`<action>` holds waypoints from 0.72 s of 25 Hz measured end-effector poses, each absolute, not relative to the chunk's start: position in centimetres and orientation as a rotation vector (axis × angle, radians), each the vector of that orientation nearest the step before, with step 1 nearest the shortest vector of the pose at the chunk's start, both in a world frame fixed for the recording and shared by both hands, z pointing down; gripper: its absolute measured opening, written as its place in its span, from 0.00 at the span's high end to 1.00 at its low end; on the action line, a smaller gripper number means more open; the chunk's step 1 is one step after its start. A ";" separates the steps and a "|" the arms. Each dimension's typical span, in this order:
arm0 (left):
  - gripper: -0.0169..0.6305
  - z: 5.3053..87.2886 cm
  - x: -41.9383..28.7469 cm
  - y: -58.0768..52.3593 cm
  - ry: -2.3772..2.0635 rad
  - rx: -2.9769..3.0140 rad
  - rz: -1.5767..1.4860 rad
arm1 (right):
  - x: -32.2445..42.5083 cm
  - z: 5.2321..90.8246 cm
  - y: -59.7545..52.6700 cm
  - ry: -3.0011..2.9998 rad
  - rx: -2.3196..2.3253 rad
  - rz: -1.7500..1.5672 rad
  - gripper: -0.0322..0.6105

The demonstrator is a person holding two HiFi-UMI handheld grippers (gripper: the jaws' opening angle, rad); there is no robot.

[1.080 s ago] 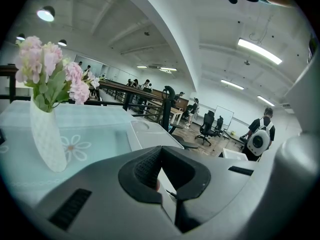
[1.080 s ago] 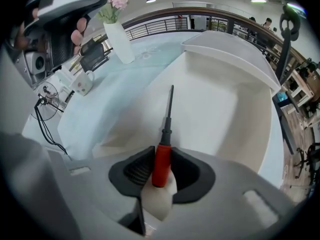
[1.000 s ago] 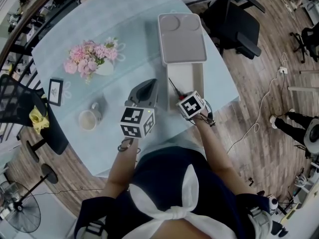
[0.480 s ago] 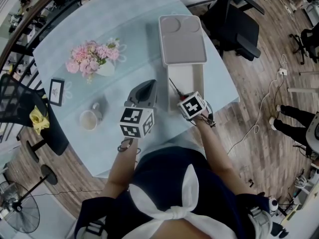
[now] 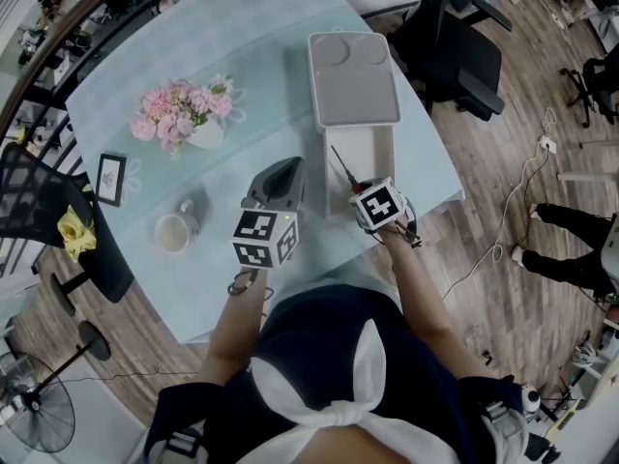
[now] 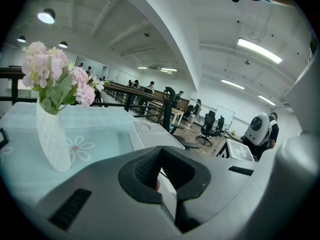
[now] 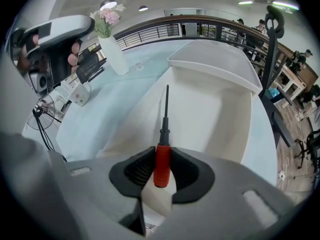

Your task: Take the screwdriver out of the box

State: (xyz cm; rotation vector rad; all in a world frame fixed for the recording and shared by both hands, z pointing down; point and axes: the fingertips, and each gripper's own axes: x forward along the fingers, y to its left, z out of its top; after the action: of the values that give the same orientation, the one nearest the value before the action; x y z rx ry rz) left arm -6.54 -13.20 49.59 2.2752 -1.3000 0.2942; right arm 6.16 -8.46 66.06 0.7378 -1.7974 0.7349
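A white box (image 5: 385, 158) lies on the pale blue table, its lid (image 5: 353, 75) covering the far half. My right gripper (image 5: 362, 188) hangs over the open near half, shut on the red handle of the screwdriver (image 7: 161, 160). The black shaft (image 7: 165, 106) points away from the jaws over the box's inside (image 7: 210, 114), and the screwdriver (image 5: 342, 170) slants up-left in the head view. My left gripper (image 5: 288, 165) hovers just left of the box. In the left gripper view, that gripper (image 6: 160, 151) has its tips together and nothing held.
A white vase of pink flowers (image 5: 184, 114), a mug (image 5: 174, 230) and a small framed picture (image 5: 108, 177) stand left of the box. A black office chair (image 5: 459, 51) sits beyond the table's right edge, another chair (image 5: 58, 230) at the left edge.
My right gripper with the screwdriver has shifted slightly to the right and rolled a little. The left gripper has kept still.
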 end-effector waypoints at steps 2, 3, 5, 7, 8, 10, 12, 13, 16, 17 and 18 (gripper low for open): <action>0.95 49.6 -6.6 -13.1 -1.300 2.276 0.295 | 6.2 66.0 -8.6 -1.807 0.746 0.730 0.80; 0.95 49.7 -6.6 -13.0 -1.299 2.275 0.297 | 6.3 65.9 -8.6 -1.808 0.748 0.729 0.80; 0.95 49.7 -6.6 -12.9 -1.298 2.275 0.298 | 6.2 65.7 -8.7 -1.816 0.753 0.725 0.80; 0.95 49.7 -6.6 -12.8 -1.297 2.275 0.301 | 6.1 65.4 -8.7 -1.824 0.755 0.723 0.80; 0.95 49.7 -6.5 -12.7 -1.296 2.276 0.302 | 6.1 65.2 -8.7 -1.826 0.756 0.724 0.80; 0.95 49.7 -6.5 -12.7 -1.294 2.278 0.303 | 6.1 65.0 -8.5 -1.825 0.756 0.730 0.80; 0.95 49.6 -6.5 -12.7 -1.292 2.279 0.305 | 6.2 64.7 -8.5 -1.828 0.759 0.731 0.80; 0.95 49.6 -6.5 -12.7 -1.292 2.279 0.305 | 6.2 64.6 -8.5 -1.831 0.762 0.731 0.80; 0.95 49.8 -6.7 -12.7 -1.293 2.278 0.306 | 6.0 64.3 -8.7 -1.845 0.767 0.731 0.80; 0.95 49.9 -6.7 -12.7 -1.294 2.277 0.306 | 6.0 64.2 -8.7 -1.849 0.769 0.730 0.80; 0.95 49.9 -6.7 -12.7 -1.294 2.276 0.305 | 6.0 64.0 -8.7 -1.854 0.770 0.730 0.80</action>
State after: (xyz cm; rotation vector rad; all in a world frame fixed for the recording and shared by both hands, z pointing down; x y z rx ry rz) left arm -6.68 -12.66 49.88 2.2764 -1.2936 0.3055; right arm 5.97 -8.71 64.04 0.7701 -1.8537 0.7301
